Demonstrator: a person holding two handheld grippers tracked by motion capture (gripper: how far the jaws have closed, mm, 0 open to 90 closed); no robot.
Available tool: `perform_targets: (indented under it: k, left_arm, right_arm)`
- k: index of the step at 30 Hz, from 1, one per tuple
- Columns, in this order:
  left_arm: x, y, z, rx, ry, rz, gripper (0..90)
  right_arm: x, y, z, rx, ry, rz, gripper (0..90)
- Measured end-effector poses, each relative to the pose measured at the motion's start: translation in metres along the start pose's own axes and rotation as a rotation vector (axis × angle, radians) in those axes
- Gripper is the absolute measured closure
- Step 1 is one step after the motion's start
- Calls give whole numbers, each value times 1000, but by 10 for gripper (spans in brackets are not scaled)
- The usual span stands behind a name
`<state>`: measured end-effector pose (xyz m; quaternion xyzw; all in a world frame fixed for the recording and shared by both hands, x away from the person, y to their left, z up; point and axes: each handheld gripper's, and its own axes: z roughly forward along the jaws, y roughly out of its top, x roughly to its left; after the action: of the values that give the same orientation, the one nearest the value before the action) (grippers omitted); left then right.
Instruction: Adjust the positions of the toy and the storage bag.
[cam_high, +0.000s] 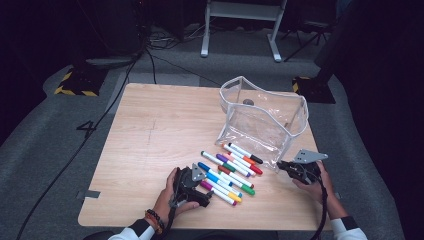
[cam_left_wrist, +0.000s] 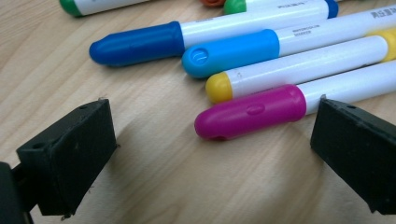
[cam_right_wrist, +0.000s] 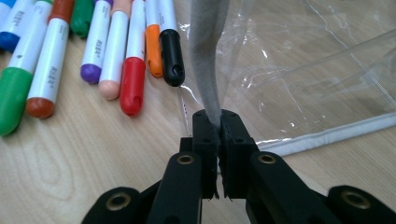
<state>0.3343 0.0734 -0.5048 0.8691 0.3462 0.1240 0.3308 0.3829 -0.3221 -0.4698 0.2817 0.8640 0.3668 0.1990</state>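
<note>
Closest to my left lens lay the magenta-capped marker, its cap end between the spread pads of my left tool, which stood open and touched nothing; in the high view that left tool sat at the near end of the marker row. Beside the magenta one I saw three more caps in that view: yellow, light blue and dark blue, all with white barrels. Small black print ran along two barrels, too fine for me to read. From above I counted roughly a dozen markers, lying side by side in a loose row on the wooden bench, though the overlap kept me from an exact count. Their long axes ran diagonally, from upper left to lower right in the high view. My right tool was clamped shut on the grey fabric edging of the clear plastic pouch, the strip rising straight up from between the pads. One pouch stood upright at the far right of the bench, mouth open upward, just beyond the markers. In my right lens the barrels carried short vertical lettering, blurred past reading, with the black cap nearest the pouch.
</note>
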Motion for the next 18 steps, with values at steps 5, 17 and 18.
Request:
perform_targets:
  k: [5, 17, 18]
  left_arm:
    - [10, 0, -1, 0, 20, -20, 4]
    - [32, 4, 3, -3, 34, -37, 5]
    - [34, 3, 2, -1, 33, -39, 5]
  right_arm:
    - [6, -2, -2, -6, -7, 1, 859]
    - [26, 0, -4, -8, 30, -1, 811]
    - [27, 0, -4, -9, 31, -2, 814]
